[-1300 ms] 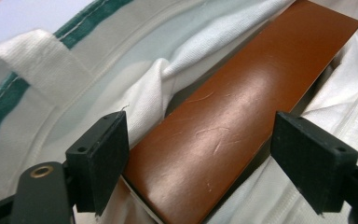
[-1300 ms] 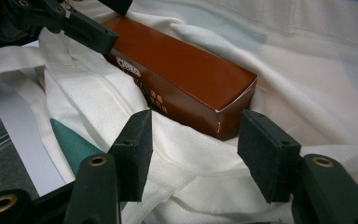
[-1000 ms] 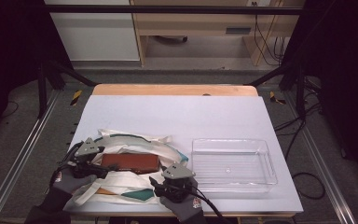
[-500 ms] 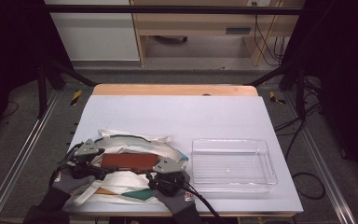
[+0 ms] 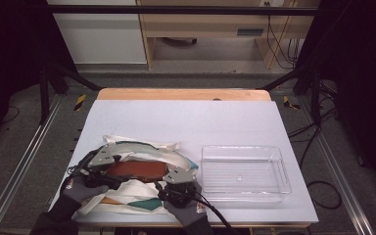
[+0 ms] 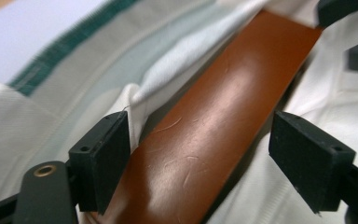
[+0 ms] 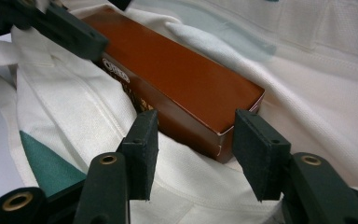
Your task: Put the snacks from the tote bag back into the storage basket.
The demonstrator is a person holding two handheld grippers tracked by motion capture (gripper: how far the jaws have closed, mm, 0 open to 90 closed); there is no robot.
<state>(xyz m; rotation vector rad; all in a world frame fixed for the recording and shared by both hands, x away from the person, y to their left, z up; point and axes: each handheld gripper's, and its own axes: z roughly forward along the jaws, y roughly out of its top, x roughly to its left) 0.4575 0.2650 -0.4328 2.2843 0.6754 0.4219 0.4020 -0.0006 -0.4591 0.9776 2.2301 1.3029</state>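
- Lying on a white cloth with green trim [image 5: 127,203] at the near left of the bench [image 5: 186,117], the brown box [image 5: 134,170] runs its long axis across the bench, left to right in the high view.
- Each end of the box has a hand-held gripper at it: the left hand-held gripper [image 5: 108,172] at the left end, the right hand-held gripper [image 5: 169,182] at the right end, so neither is the nearer; each has its own end.
- In the left gripper view the box [image 6: 205,135] runs lengthwise between the left hand-held gripper [image 6: 200,168], whose jaws have just been closing a little; the pads [image 6: 105,158] stand off its sides, a fold of cloth against one, so it is released.
- In the right gripper view the right hand-held gripper [image 7: 193,149] straddles the near corner of the box [image 7: 182,84]; its jaws have just been closing, and I cannot tell whether the pads [image 7: 256,149] press on the card.
- A clear plastic tray [image 5: 245,172] sits just to the right of the cloth, likely the box's destination; any lift would then carry it along its own axis, rightward.
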